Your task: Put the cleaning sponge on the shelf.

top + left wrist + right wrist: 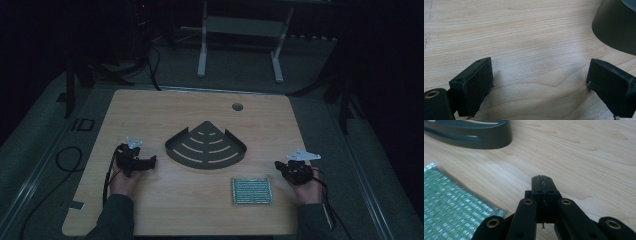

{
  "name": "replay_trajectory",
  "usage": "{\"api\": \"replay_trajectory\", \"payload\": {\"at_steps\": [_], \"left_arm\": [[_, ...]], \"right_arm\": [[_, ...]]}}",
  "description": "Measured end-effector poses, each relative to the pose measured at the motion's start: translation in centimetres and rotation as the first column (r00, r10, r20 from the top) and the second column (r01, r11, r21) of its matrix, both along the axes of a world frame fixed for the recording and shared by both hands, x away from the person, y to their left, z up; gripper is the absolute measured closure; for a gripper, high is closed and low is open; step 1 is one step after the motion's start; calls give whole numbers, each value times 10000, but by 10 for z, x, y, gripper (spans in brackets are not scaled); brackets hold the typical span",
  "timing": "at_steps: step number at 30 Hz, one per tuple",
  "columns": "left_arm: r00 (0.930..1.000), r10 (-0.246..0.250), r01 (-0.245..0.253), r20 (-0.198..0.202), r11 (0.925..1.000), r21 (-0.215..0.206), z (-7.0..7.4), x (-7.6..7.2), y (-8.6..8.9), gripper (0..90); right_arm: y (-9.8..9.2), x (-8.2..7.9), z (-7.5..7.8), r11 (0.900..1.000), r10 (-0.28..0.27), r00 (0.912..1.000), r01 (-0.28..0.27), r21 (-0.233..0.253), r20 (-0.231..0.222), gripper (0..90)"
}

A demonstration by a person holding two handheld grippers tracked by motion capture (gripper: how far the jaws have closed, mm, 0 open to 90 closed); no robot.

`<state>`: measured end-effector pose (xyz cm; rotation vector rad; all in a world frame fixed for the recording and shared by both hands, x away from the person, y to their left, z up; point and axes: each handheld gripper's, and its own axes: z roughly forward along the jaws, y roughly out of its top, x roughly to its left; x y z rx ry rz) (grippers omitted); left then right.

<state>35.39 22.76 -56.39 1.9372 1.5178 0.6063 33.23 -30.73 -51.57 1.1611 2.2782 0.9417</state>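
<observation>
A dark fan-shaped slotted tray (206, 146) lies in the middle of the wooden table (150, 110). A shiny green-and-silver square mat (252, 191) lies flat near the front edge, right of centre. My left gripper (150, 162) rests on the table left of the tray, open, with bare wood between its pads (474, 87); the tray's curved wall (616, 30) is at the upper right of the left gripper view. My right gripper (278, 165) sits right of the mat, its jaws pressed together on nothing (542, 182). The mat (451, 202) and the tray (474, 135) appear in the right gripper view.
A round cable hole (237, 106) is in the table near its far edge. A white metal frame (240, 30) stands on the floor behind the table. Cables (70, 160) trail off the left side.
</observation>
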Motion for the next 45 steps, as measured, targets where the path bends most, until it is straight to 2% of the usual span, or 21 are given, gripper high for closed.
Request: {"api": "replay_trajectory", "payload": {"at_steps": [7, 8, 12, 13, 14, 15, 16, 17, 19, 21, 24, 25, 26, 27, 29, 31, 36, 44, 45], "left_arm": [[10000, 10, -10, -12, 10000, 7, 0, 0, 0, 73], [10000, 13, -13, -10, 10000, 8, 0, 0, 0, 73], [10000, 21, -21, -7, 10000, 6, 0, 0, 0, 73], [10000, 22, -22, -11, 10000, 7, 0, 0, 0, 73], [10000, 24, -24, -11, 10000, 7, 0, 0, 0, 73], [10000, 25, -25, -10, 10000, 5, 0, 0, 0, 73], [10000, 27, -27, -10, 10000, 4, 0, 0, 0, 72], [10000, 28, -28, -11, 10000, 5, 0, 0, 0, 73], [10000, 27, -27, -10, 10000, 5, 0, 0, 0, 72], [10000, 28, -28, -10, 10000, 5, 0, 0, 0, 73], [10000, 30, -30, -11, 10000, 4, 0, 0, 0, 72], [10000, 32, -32, -11, 10000, 3, 0, 0, 0, 72], [10000, 31, -31, -12, 10000, 4, 0, 0, 0, 72], [10000, 34, -34, -10, 10000, 2, 0, 0, 0, 72], [10000, 37, -37, -11, 10000, 3, 0, 0, 0, 72], [10000, 39, -39, -9, 10000, 3, 0, 0, 0, 72], [10000, 42, -42, -9, 10000, 3, 0, 0, -1, 72], [10000, 50, -50, -7, 10000, 8, 0, 0, -1, 71], [10000, 51, -51, -7, 10000, 6, 0, 0, -1, 71]], "right_arm": [[13, -11, 12, 9972, 687, 9976, -688, -295, -30, 896], [19, -14, 14, 9938, 974, 9952, -975, -535, -31, 896], [29, -18, 17, 9862, 1399, 9901, -1400, -885, -82, 896], [32, -19, 19, 9836, 1508, 9885, -1513, -984, -132, 896], [39, -21, 21, 9753, 1829, 9829, -1841, -1220, -207, 896], [39, -21, 21, 9753, 1829, 9829, -1841, -1220, -207, 896], [42, -21, 22, 9711, 1979, 9799, -1994, -1314, -250, 896], [48, -22, 23, 9617, 2277, 9732, -2300, -1493, -326, 896], [51, -22, 24, 9586, 2356, 9710, -2389, -1550, -400, 896], [59, -22, 23, 9485, 2620, 9635, -2676, -1696, -553, 894], [63, -21, 21, 9433, 2710, 9604, -2785, -1806, -655, 894], [66, -21, 19, 9375, 2828, 9558, -2932, -1874, -807, 895], [66, -21, 19, 9375, 2828, 9558, -2932, -1874, -807, 895], [69, -21, 16, 9310, 2950, 9505, -3089, -1944, -975, 895], [70, -21, 15, 9281, 2988, 9484, -3146, -1991, -1060, 895], [73, -20, 12, 9204, 3128, 9418, -3326, -2053, -1235, 894], [76, -21, 10, 9163, 3263, 9357, -3479, -1985, -1340, 894], [86, -21, 3, 8982, 3544, 9196, -3851, -2119, -1693, 890], [86, -21, 3, 8982, 3544, 9196, -3851, -2119, -1693, 891]]}}
